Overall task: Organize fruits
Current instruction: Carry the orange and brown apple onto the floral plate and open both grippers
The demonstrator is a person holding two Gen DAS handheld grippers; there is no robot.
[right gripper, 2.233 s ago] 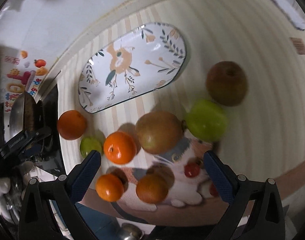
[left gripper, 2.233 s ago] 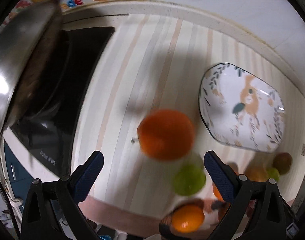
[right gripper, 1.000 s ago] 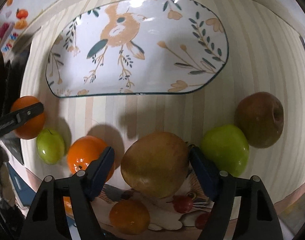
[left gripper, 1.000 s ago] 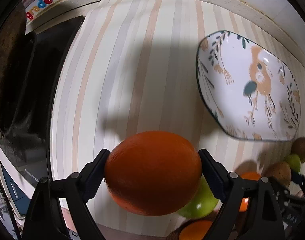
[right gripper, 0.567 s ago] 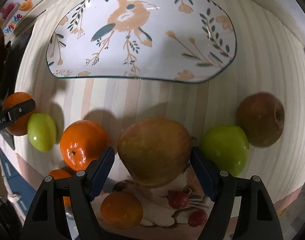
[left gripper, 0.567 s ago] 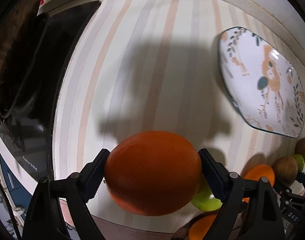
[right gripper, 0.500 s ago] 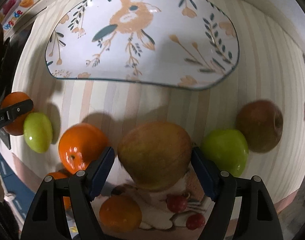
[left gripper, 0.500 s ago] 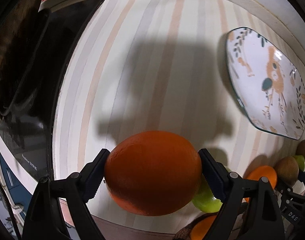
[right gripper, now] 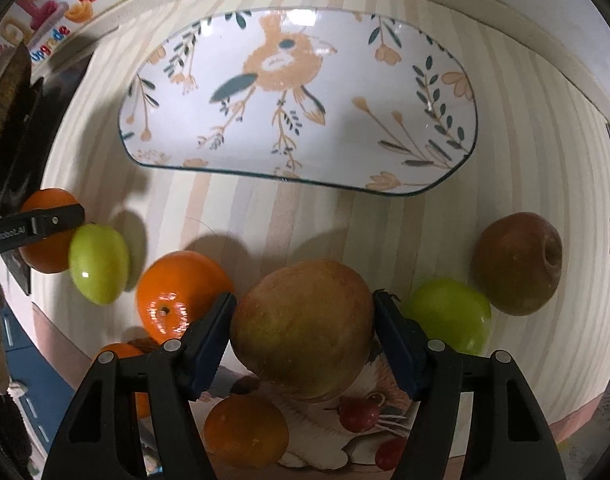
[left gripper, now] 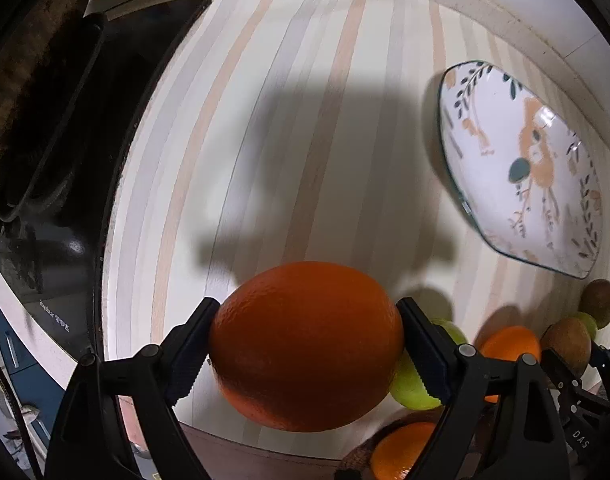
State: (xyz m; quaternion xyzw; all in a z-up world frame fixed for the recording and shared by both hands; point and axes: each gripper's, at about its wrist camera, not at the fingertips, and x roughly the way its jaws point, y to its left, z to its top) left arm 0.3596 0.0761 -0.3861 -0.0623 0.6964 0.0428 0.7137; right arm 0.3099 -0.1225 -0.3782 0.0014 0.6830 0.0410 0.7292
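My left gripper [left gripper: 307,312] is shut on a large orange [left gripper: 305,356], held over the striped mat [left gripper: 305,120], left of the flowered plate [left gripper: 505,152]. In the right wrist view the jaws of my right gripper [right gripper: 303,300] are closing, and both pads touch a brownish apple [right gripper: 305,328] between them. This apple sits just in front of the plate [right gripper: 345,80], which holds no fruit. A left finger [right gripper: 33,226] and its orange [right gripper: 45,248] show at that view's left edge.
Around the brownish apple lie a green apple [right gripper: 449,316], a dark red apple [right gripper: 517,264], an orange [right gripper: 181,296], a small green fruit [right gripper: 97,264], another orange [right gripper: 245,428] and small red fruits [right gripper: 357,416]. A black stove [left gripper: 65,160] bounds the mat's left side.
The left gripper, open above the orange two seconds ago, now grips it and has drifted left, away from the plate. The right gripper came down and its jaws narrowed onto the brownish apple.
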